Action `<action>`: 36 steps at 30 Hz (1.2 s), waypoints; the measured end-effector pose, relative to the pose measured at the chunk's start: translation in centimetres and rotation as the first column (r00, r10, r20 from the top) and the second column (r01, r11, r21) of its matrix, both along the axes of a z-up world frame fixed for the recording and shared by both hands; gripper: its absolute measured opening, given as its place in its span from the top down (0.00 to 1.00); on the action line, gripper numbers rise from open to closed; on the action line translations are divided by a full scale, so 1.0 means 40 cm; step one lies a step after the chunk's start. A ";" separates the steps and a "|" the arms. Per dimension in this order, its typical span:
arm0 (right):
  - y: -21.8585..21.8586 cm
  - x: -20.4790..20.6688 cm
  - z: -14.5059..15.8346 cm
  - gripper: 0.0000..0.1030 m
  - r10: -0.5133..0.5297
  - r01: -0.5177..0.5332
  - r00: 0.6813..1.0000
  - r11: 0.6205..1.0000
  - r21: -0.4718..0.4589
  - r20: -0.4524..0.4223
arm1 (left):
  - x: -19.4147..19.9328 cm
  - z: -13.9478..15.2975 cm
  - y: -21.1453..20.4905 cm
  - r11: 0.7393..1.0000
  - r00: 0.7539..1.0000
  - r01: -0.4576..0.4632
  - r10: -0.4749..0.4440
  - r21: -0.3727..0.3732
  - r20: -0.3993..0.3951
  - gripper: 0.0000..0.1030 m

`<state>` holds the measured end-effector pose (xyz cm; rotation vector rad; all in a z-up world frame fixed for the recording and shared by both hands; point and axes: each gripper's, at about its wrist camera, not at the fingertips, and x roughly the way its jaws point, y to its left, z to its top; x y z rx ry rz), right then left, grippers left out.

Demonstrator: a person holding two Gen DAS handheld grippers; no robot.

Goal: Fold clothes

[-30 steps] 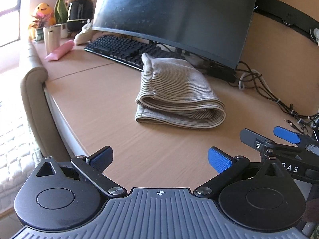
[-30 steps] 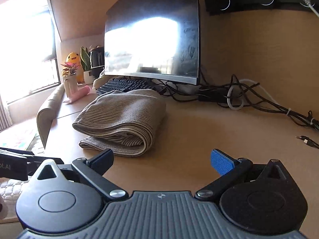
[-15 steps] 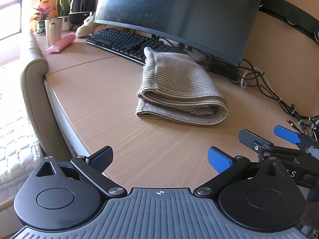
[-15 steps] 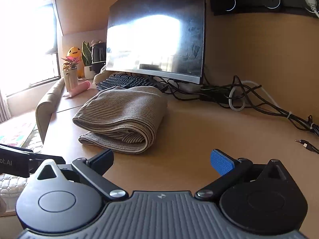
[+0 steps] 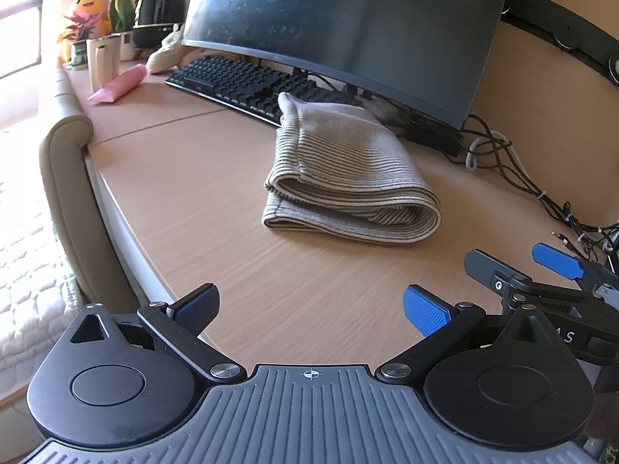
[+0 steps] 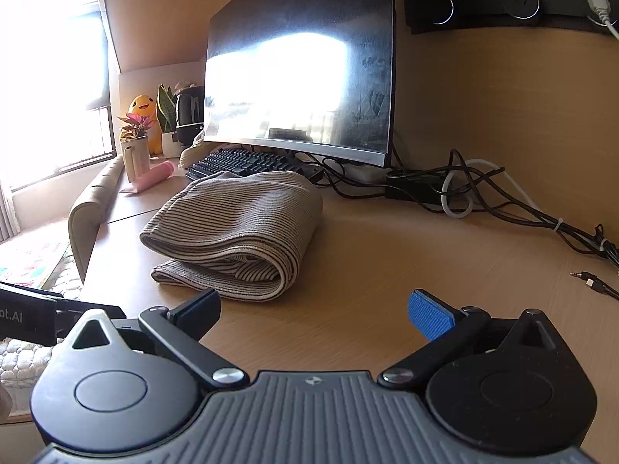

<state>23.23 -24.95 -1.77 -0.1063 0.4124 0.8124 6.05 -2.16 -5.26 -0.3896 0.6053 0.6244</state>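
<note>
Left hand-held gripper (image 5: 309,305): fingers spread apart, empty, hovering over the near desk (image 5: 185,193) edge. Right hand-held gripper (image 6: 313,311): also spread apart, empty, just short of the cloth. Striped knit garment (image 5: 344,178) sits mid-desk, already doubled over into a compact stack, rounded fold on its right side, loose hems on the left. Behind it: keyboard (image 5: 247,85), monitor (image 5: 348,27), cable tangle (image 6: 483,197) far right. Judgement: fold looks done or one pass from done, both grippers clear. Next move, if any: pinch the left hems, bring them over to the right fold, flatten. Watch the top layer sliding.
</note>
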 end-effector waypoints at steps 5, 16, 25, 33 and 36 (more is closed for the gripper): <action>0.000 -0.001 0.000 0.00 0.003 -0.003 1.000 1.000 0.001 0.002 | 0.001 0.001 0.000 1.000 1.000 0.001 -0.001 0.001 -0.001 0.00; -0.001 -0.002 -0.001 0.00 0.008 -0.008 1.000 1.000 -0.004 0.005 | -0.005 0.000 0.005 1.000 1.000 -0.006 0.006 -0.005 -0.002 0.00; -0.005 0.000 -0.002 0.00 0.009 -0.009 1.000 1.000 -0.002 0.000 | -0.005 -0.004 0.006 1.000 1.000 -0.008 0.008 -0.013 -0.004 0.00; -0.004 0.003 -0.003 0.00 0.006 -0.006 1.000 1.000 0.002 -0.008 | -0.003 -0.006 0.007 1.000 1.000 -0.003 0.003 -0.016 -0.007 0.00; -0.004 0.003 -0.004 0.00 0.007 -0.007 1.000 1.000 0.001 -0.008 | -0.003 -0.007 0.007 1.000 1.000 -0.004 0.004 -0.017 -0.008 0.00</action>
